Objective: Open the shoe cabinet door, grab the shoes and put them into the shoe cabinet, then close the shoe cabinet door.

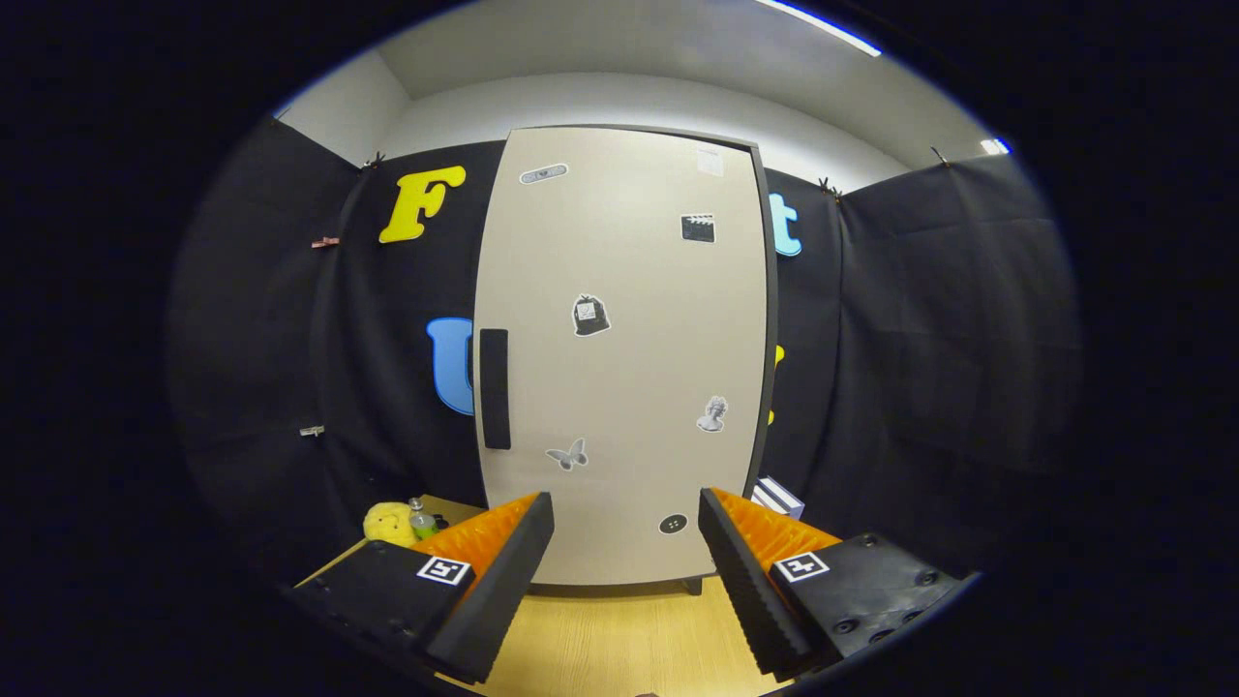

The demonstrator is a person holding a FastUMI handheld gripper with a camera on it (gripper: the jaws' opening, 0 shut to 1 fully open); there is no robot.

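The gripper (pixel 626 528) jaws gape wide, holding nothing, above bare floor (pixel 619 639) before the closed cabinet door (pixel 624 358).

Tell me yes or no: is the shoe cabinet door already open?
No, the cabinet door sits flush and closed, its handle untouched beyond the open gripper.

Beige shoe cabinet door (pixel 619 358) shut, upright, dark handle (pixel 495 388) left.
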